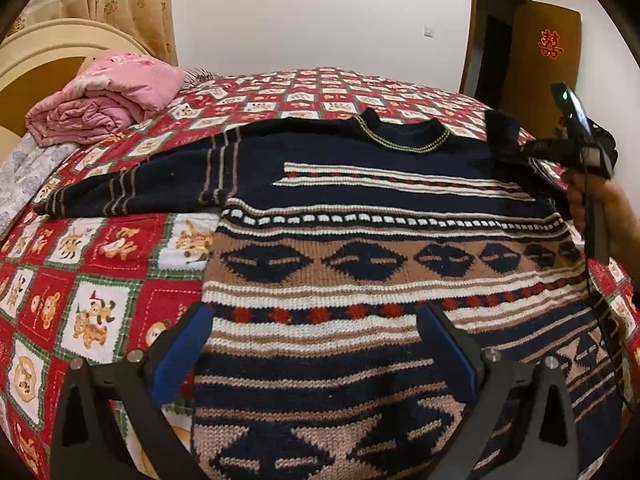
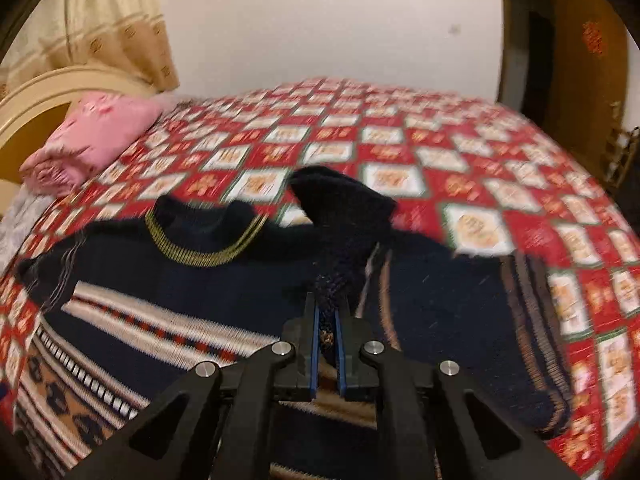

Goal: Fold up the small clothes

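A dark navy knitted sweater point(image 1: 360, 264) with tan, white and red pattern bands lies face up on the bed, collar point(image 1: 404, 136) at the far side. Its left sleeve point(image 1: 132, 188) stretches out flat to the left. My left gripper point(image 1: 316, 320) hovers open over the lower body of the sweater, nothing between its blue pads. My right gripper point(image 2: 327, 312) is shut on the sweater's right sleeve point(image 2: 344, 200), whose dark cuff sticks up beyond the pads, over the sweater's right shoulder. In the left wrist view the right gripper point(image 1: 516, 152) shows at the right, held by a hand point(image 1: 600, 208).
A red patchwork quilt point(image 1: 80, 280) with bear pictures covers the bed. A folded pink blanket point(image 1: 104, 100) lies at the far left by the headboard point(image 1: 40, 52). White wall and a curtain point(image 1: 120, 0) stand behind; a brown door point(image 1: 544, 52) is at the far right.
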Available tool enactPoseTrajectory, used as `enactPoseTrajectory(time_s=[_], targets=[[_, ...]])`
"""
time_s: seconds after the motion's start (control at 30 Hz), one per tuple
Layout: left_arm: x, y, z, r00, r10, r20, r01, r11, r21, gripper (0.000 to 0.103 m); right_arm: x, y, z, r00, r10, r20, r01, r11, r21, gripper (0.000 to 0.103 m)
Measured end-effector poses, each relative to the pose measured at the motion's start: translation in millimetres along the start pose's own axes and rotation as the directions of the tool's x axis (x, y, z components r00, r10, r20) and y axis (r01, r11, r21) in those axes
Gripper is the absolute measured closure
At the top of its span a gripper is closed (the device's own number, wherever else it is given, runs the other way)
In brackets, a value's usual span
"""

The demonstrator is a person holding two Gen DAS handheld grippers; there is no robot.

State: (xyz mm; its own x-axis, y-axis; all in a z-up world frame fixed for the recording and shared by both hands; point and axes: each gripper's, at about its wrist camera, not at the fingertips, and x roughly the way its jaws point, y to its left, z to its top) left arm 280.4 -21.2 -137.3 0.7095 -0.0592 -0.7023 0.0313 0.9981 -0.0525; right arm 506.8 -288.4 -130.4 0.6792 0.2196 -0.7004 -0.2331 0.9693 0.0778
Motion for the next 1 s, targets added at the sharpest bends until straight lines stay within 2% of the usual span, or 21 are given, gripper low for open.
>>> enactPoseTrajectory(time_s=[0.07, 0.13, 0.2, 0.23, 0.37, 0.47, 0.53, 0.6, 0.7, 0.83, 0.9, 1.0], targets=[[2.3, -2.8, 3.1, 1.0, -0.009, -0.009, 0.009, 1.0, 0.004, 0.0, 1.3, -2.9, -8.5, 1.0, 0.016, -0.016, -0.016, 1.0, 0.007, 0.088], [3.4, -9.4, 8.2, 1.0, -0.022, -0.015, 0.022, 1.0, 0.017, 0.0, -2.2, -10.1, -17.8, 0.996, 0.09, -0.024, -0.088, 0.995, 0.05, 0.073], [3.3, -17.6, 13.7, 0.999, -0.029, -0.014, 0.03, 0.999, 0.031, 0.0, -13.1, -18.2, -30.4, 0.989, 0.147, -0.001, -0.146, 0.985, 0.096, 0.05], [3.9, -21.4, 16.5, 0.999, -0.038, -0.016, 0.039, 0.999, 0.035, 0.0, -18.8, -22.1, -36.0, 0.987, 0.162, 0.01, -0.162, 0.981, 0.108, 0.048], [16.2, -42.4, 31.3, 0.995, -0.089, -0.05, 0.09, 0.995, 0.031, 0.0, -44.9, -43.1, -63.1, 0.978, 0.202, 0.045, -0.207, 0.964, 0.166, 0.047], [25.3, -65.4, 44.9, 0.992, -0.112, -0.062, 0.115, 0.992, 0.051, 0.0, -69.2, -63.2, -81.5, 0.971, 0.208, 0.117, -0.228, 0.954, 0.194, 0.047], [34.7, -92.5, 60.1, 0.99, -0.129, -0.058, 0.134, 0.986, 0.095, 0.0, -83.0, -74.9, -88.1, 0.968, 0.168, 0.187, -0.204, 0.96, 0.191, 0.046], [50.2, -111.7, 75.1, 0.986, -0.147, -0.078, 0.154, 0.982, 0.104, 0.001, -92.6, -87.9, -92.4, 0.96, 0.116, 0.254, -0.173, 0.961, 0.216, 0.036], [84.2, -140.5, 99.8, 0.976, -0.17, -0.14, 0.183, 0.979, 0.091, 0.012, -98.9, -106.3, -99.9, 0.937, 0.077, 0.341, -0.182, 0.941, 0.287, 0.035], [125.8, -172.5, 126.3, 0.969, -0.168, -0.183, 0.185, 0.979, 0.081, 0.028, -85.4, -129.4, -107.3, 0.933, 0.104, 0.346, -0.243, 0.889, 0.387, 0.034], [144.2, -179.5, 138.0, 0.965, -0.174, -0.198, 0.183, 0.983, 0.029, 0.034, -87.6, -141.2, -111.4, 0.914, 0.108, 0.392, -0.284, 0.859, 0.426, 0.033], [167.5, -187.4, 150.9, 0.952, -0.222, -0.212, 0.213, 0.975, -0.065, 0.034, -76.4, -150.5, -113.8, 0.926, 0.121, 0.358, -0.293, 0.826, 0.48, 0.028]])
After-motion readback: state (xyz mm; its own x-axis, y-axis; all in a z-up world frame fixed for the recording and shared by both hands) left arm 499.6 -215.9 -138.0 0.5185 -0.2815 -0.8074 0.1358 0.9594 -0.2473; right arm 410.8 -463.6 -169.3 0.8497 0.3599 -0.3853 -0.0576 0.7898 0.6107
